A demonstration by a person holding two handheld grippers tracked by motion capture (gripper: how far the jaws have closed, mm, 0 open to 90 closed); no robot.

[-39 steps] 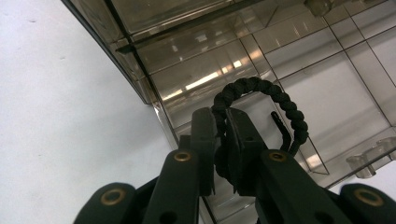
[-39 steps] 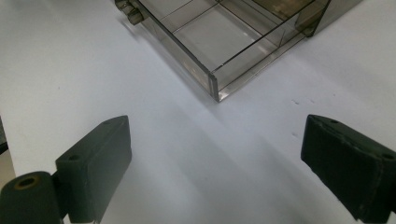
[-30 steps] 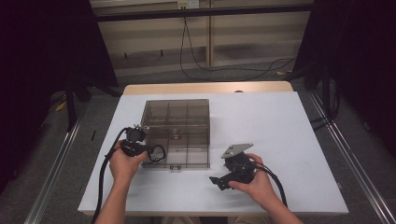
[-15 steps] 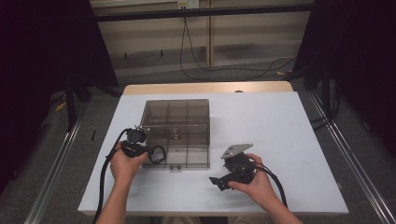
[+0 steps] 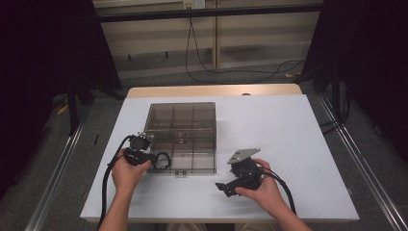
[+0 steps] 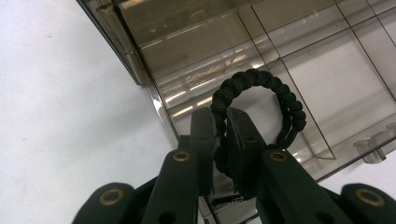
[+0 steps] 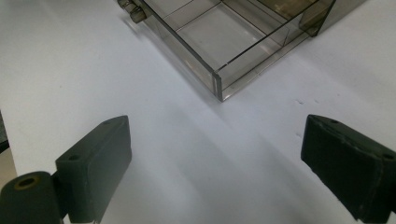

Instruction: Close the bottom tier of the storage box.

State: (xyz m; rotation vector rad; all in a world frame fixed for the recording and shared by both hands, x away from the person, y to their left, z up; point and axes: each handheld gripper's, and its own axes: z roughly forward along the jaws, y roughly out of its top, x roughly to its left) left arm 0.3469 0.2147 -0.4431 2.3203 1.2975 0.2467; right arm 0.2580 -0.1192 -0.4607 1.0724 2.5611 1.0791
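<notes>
Pinching braided bracelet (image 6: 261, 93), left hand-held gripper (image 6: 223, 123)

both forearms come in from the bottom of the high view. our left hand (image 5: 126, 169) wraps the left gripper (image 5: 155, 159), wrist fairly straight, jaws aimed to the right; in the left gripper view its jaws stand nearly together, clamped. our right hand (image 5: 262, 190) cups the right gripper (image 5: 222, 187) from behind, jaws aimed low and leftward. in the right gripper view its jaws stand wide apart, nothing between them.
</notes>
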